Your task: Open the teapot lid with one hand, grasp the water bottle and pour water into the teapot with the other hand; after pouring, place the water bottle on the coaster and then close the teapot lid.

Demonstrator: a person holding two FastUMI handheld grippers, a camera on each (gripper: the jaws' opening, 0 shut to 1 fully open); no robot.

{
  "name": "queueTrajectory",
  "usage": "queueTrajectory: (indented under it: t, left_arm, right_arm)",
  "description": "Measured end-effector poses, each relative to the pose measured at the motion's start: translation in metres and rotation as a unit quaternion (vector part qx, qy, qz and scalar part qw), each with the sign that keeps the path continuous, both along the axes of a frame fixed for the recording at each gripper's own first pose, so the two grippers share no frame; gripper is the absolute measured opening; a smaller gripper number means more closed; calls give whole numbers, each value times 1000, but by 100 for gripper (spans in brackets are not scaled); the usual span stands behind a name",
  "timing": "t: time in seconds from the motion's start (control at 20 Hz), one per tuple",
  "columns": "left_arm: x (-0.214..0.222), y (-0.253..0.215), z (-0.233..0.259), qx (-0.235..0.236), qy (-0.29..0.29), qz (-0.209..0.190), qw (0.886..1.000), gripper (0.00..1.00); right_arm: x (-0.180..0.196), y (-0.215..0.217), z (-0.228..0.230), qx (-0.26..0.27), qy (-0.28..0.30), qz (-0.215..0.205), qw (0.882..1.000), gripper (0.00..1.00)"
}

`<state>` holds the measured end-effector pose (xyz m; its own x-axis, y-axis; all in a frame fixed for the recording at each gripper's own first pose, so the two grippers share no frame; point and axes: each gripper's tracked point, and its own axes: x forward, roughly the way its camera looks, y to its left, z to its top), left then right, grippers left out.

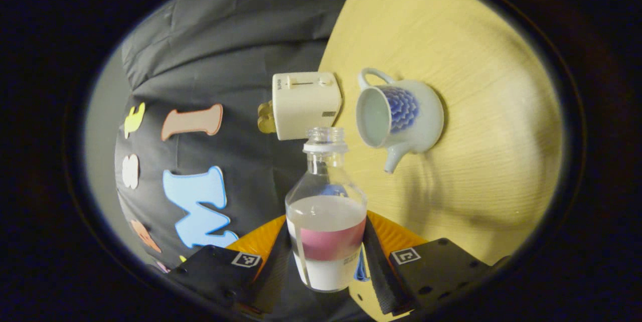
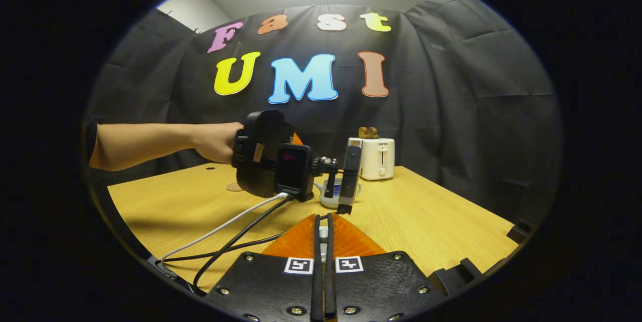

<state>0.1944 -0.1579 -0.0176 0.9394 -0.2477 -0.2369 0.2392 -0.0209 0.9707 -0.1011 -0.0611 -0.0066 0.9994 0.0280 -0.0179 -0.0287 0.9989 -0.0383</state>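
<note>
Bottle (image 1: 325,221) between left hand-held gripper (image 1: 326,262) fingers.

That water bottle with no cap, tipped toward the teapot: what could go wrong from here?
1. The water bottle mouth sits beside the teapot, not over its opening, so water might spill on the table.
2. The toaster stands close behind; a splash could wet it.
3. The right gripper pinches something small, probably the lid; that thin grip might slip.
</note>
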Motion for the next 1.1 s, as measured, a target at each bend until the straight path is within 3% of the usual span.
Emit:
queueTrajectory:
  t: [0.15, 0.25, 0.3, 0.45, 0.55, 0.75, 0.9, 1.0, 1.1]
  left_arm:
    - [4, 3, -8, -96, 0, 18, 995, 86]
    - [0, 1, -11, -171, 0, 29, 985, 86]
    - [-2, -3, -12, -234, -3, 38, 971, 86]
    - [5, -10, -28, -343, 5, 57, 938, 86]
    - [11, -12, -38, -421, 5, 75, 904, 86]
    - [22, -29, -59, -580, 9, 94, 809, 86]
    - [31, -38, -63, -661, 3, 100, 743, 85]
    - [48, -38, -71, -692, 14, 113, 713, 85]
    - [70, -33, -82, -706, 20, 130, 696, 85]
  right_arm:
    - [5, 0, 7, -5, -6, 0, 1000, 2]
    - [10, 3, 7, -12, -6, 3, 1000, 2]
    - [15, 8, 7, -15, -4, 11, 1000, 2]
    - [27, 15, 12, -18, -1, 24, 1000, 2]
    - [37, 19, 18, -15, -2, 31, 999, 2]
    - [63, 31, 28, -17, -8, 39, 999, 2]
    - [82, 39, 33, -10, -13, 41, 999, 2]
    - [91, 48, 35, -6, -16, 47, 999, 2]
    - [95, 54, 34, -8, -17, 51, 999, 2]
